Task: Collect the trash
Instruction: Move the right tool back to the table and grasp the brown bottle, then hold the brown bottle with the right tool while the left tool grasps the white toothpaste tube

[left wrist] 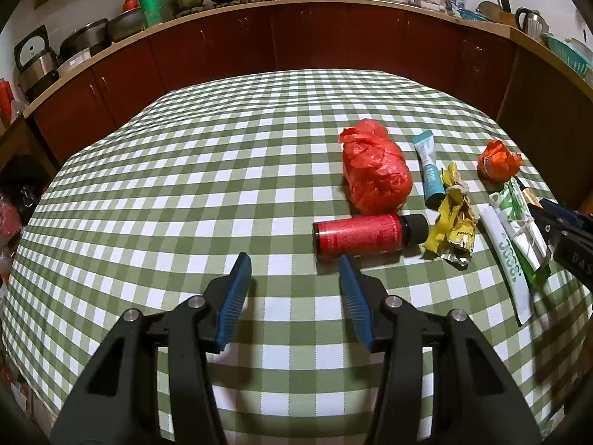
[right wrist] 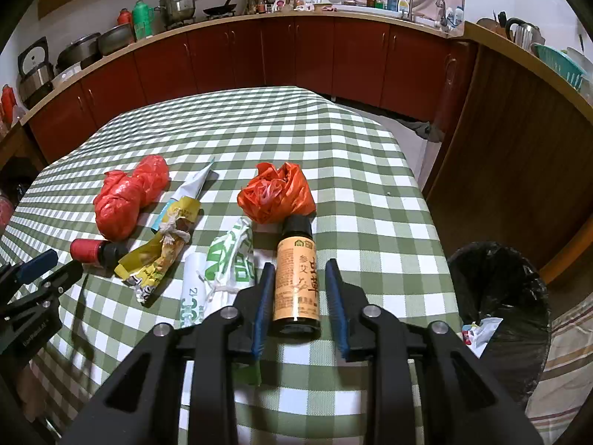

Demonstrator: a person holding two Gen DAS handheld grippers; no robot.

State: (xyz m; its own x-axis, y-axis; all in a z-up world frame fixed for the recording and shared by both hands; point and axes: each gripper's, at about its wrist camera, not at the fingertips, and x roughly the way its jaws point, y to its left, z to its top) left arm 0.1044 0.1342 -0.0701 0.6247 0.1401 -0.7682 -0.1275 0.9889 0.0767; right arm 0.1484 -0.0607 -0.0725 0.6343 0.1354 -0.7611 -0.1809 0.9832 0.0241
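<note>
Right wrist: right tool point(right wrist: 301, 264) straddles orange bottle point(right wrist: 296, 282), contact unclear, base hidden; left tool point(left wrist: 295, 259) agape, empty.

On our table point(right wrist: 333, 148) the trash lies in a row near the right edge: a knotted bag point(right wrist: 128, 200), a capped bottle point(right wrist: 98, 252) before it, a wrapper point(right wrist: 159, 259), a tube point(right wrist: 192, 189) behind that, and a labelled bottle point(right wrist: 296, 282) with a crumpled bag point(right wrist: 276, 193) behind it. A bin point(right wrist: 504, 315) stands off the right edge.
</note>
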